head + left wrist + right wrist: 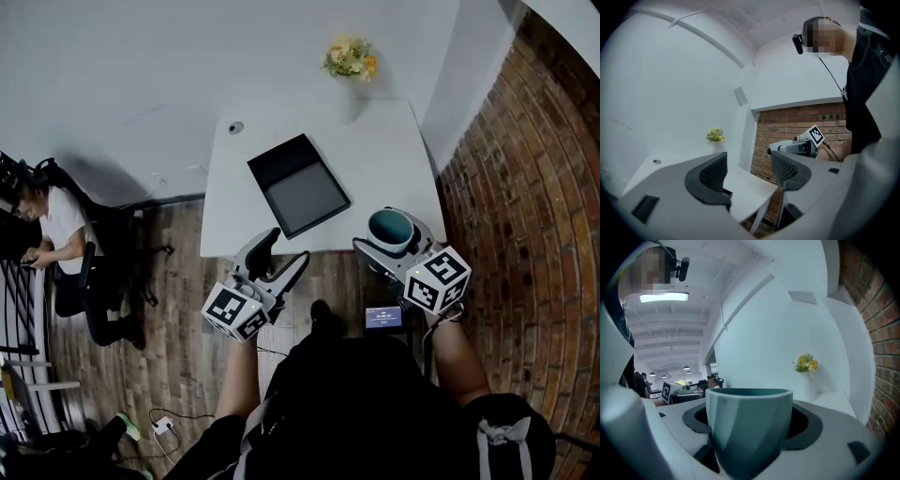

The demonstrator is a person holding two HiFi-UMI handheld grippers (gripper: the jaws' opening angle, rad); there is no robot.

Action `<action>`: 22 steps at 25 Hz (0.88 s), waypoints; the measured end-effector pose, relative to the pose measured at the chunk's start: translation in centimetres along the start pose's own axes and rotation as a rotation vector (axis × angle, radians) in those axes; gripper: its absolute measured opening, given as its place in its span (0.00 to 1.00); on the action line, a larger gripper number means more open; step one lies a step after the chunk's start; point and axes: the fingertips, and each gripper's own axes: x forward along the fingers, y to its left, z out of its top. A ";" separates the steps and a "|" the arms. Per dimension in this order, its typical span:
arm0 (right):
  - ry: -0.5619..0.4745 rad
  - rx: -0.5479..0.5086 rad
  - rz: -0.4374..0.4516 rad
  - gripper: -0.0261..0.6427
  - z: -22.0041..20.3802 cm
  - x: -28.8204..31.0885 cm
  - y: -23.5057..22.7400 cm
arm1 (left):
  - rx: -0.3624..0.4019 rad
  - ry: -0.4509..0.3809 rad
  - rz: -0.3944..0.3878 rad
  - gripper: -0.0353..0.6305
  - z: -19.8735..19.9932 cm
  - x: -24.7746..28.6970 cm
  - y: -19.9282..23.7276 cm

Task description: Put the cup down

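Matt plastic and matt glaze against rough brick

The cup (750,427) is teal, smooth and matt, ceramic by the look, with flat facets that catch only a faint sheen. The left gripper (749,171) and the right gripper (388,234) have pale grey plastic shells, smooth with a satin finish. The left one's pads (714,174) are black and dull, with a fine cross-hatched grain that looks rubbery. The table (375,169) is white, smooth and matt, and the tray (298,186) on it is dark and matt with a greyer inner face. The brick wall (525,169) is rough red brick with pale joints. The floor (178,281) is dull grey-brown wood planking with visible grain.
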 end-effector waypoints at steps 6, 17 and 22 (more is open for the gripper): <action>0.007 -0.016 -0.003 0.64 1.9 6.0 -1.0 | -0.018 0.004 -0.021 0.50 0.7 1.3 5.6; 0.041 0.021 -0.039 0.64 1.4 8.9 -4.0 | -0.058 0.040 -0.086 0.49 -0.5 4.7 8.3; 0.039 0.025 -0.029 0.64 1.7 9.1 -5.2 | -0.067 0.042 -0.085 0.49 -0.5 6.2 7.8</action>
